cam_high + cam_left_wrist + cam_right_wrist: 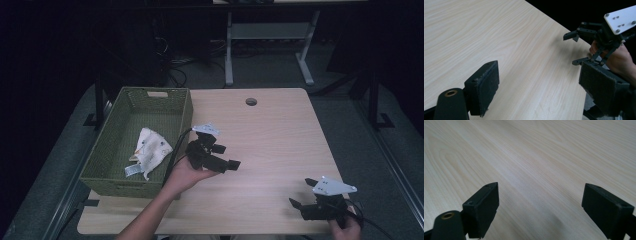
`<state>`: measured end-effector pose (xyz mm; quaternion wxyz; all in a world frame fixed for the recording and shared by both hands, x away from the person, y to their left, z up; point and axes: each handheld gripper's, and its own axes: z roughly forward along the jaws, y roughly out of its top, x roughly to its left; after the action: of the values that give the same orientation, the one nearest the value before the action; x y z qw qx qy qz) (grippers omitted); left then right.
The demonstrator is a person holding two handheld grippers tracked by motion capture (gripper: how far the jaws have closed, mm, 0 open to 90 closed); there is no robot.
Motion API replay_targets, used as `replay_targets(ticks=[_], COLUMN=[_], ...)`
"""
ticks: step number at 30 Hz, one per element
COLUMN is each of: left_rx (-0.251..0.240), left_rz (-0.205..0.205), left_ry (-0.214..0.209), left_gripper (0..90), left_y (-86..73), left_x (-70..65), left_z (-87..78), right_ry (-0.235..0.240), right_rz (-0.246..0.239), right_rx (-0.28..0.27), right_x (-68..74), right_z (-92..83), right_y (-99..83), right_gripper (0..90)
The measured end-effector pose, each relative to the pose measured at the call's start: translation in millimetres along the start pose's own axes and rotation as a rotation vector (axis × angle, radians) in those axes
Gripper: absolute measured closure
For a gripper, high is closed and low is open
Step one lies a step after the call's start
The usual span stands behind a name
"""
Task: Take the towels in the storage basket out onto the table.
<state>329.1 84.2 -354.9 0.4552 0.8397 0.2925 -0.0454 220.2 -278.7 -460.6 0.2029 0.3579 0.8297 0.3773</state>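
Cloth: white, crumpled, small coloured specks, lying in green woven basket at table's 9 o'clock. Left gripper just right of basket, jaws wide, empty. Right gripper at 5 o'clock, jaws wide, empty, over bare wood.

Two black grippers, bare forearms

Left gripper and right gripper each carry a screwed grey plate, rough pads, black cable.

A crumpled white cloth lies inside a green woven basket that sits at the table's left edge.
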Motion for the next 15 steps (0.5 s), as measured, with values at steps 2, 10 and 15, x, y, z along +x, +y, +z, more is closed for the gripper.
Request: replay_targets(ticks=[2,10,15], left_rx=[0.007,-0.007,-0.009], left_rz=[-0.001,-0.011,-0.027], left_ry=[0.001,-0.015,-0.029], left_gripper=[16.5,16.5,16.5], left_y=[1.6,0.8,5.3], left_x=[2.1,6.6,15.4], left_z=[-2.1,-11.2,-25.6], right_ry=[-0.001,0.006,0.003], right_rz=[0.000,-0.003,-0.001], right_rx=[0.000,-0.005,-0.006], right_x=[0.3,1.3,1.9], right_z=[-0.2,-0.9,-1.2], right_y=[0.3,0.8,1.2], right_gripper=[14.0,14.0,14.0])
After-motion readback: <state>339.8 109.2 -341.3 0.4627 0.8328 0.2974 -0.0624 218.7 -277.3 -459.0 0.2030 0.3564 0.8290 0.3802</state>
